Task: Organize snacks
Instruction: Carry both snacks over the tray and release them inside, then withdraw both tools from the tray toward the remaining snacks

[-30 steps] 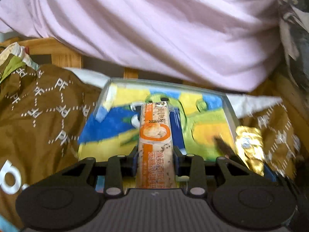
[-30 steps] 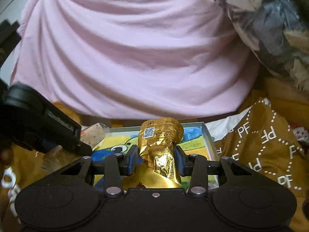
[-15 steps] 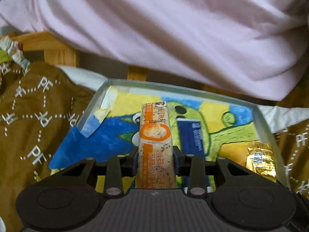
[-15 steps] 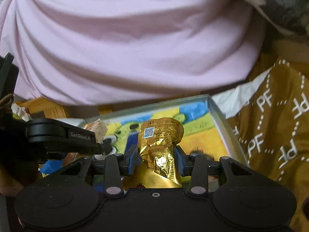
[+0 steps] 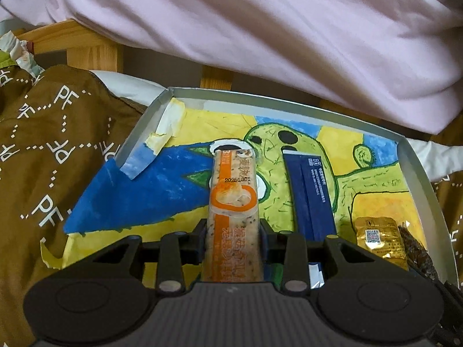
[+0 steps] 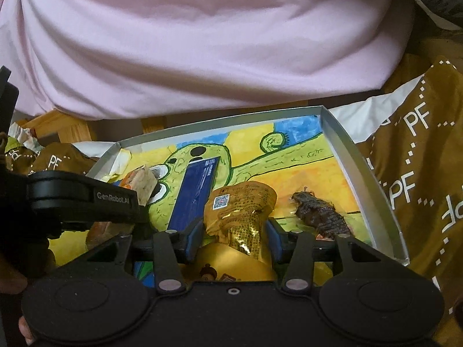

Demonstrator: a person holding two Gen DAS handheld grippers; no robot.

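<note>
Snacks, four counted: one orange-and-white bar [image 5: 231,202], one dark blue stick pack [image 5: 311,193], one gold foil packet [image 6: 241,211], one dark brown wrapped piece [image 6: 319,214]. All within or above one grey-rimmed tray [image 5: 416,179], lined with one crayon drawing [image 5: 139,196]. Left gripper [image 5: 233,240]: jaws closed against both sides of bar, held lengthwise over tray. Right gripper [image 6: 234,237]: jaws pressed onto crumpled gold packet, low over tray. Blue stick pack flat on drawing, between bar and gold packet. Brown piece by tray's right wall. One brown lettered cloth [image 5: 49,150] around tray. One pink garment [image 6: 202,43] beyond.
</note>
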